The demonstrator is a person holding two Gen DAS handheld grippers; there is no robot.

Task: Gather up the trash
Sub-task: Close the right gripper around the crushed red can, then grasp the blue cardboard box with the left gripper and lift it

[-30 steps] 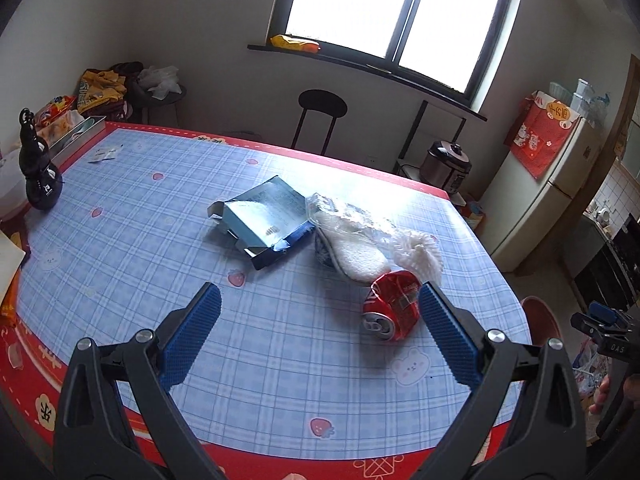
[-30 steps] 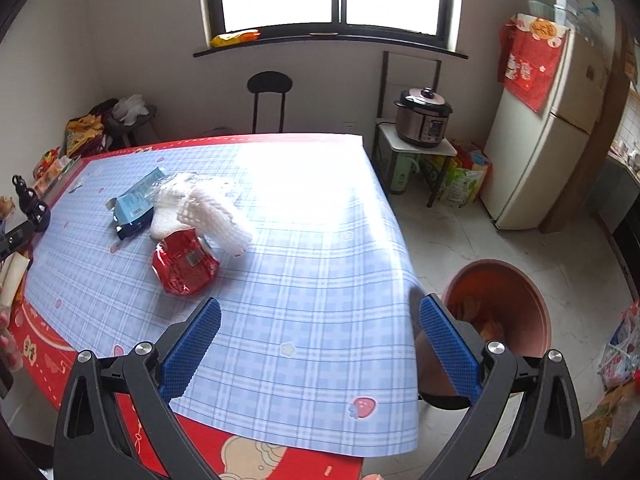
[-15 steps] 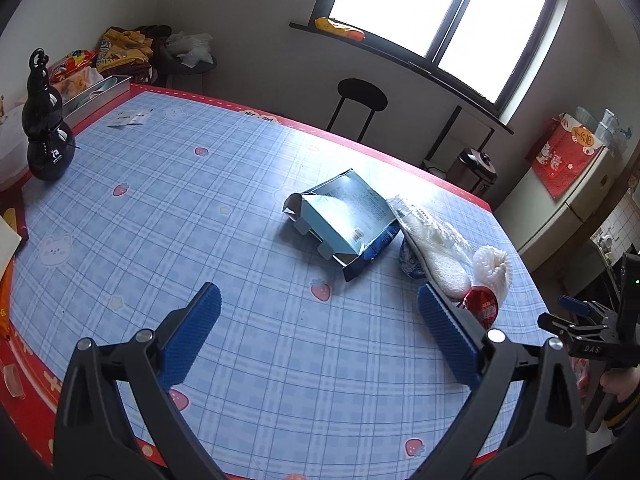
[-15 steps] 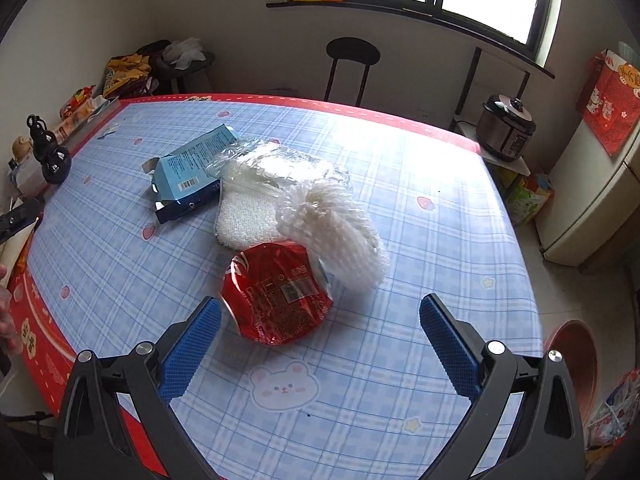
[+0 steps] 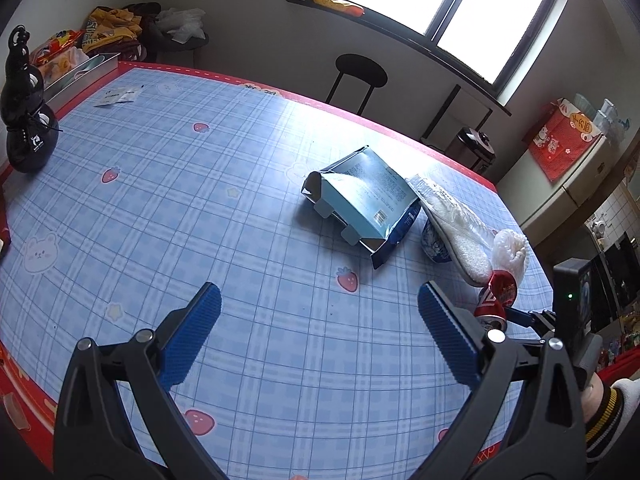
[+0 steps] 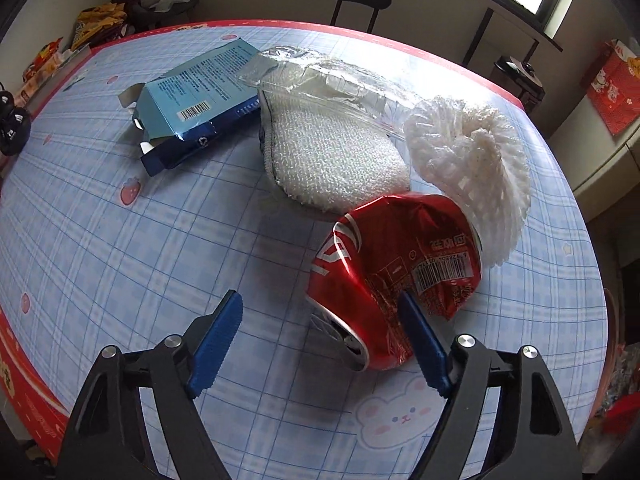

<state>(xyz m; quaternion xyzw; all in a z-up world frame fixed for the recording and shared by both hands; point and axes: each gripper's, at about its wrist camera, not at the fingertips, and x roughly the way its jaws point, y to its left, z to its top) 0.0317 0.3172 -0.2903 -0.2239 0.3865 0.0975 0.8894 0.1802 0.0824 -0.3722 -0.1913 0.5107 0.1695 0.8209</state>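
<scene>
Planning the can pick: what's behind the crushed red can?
Behind the red can, touching it: white foam net and white knitted pad under a clear plastic tray. Whatever lies beneath these is covered.

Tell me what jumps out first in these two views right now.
The crushed red can dominates the right wrist view, lying on its side with the open right gripper closing in around it. Behind it sit white foam netting and a torn blue carton on the checked tablecloth.

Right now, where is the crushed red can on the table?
In the right wrist view the crushed red can lies on its side, low and right of centre, against the white foam net and just ahead of the right gripper.
</scene>
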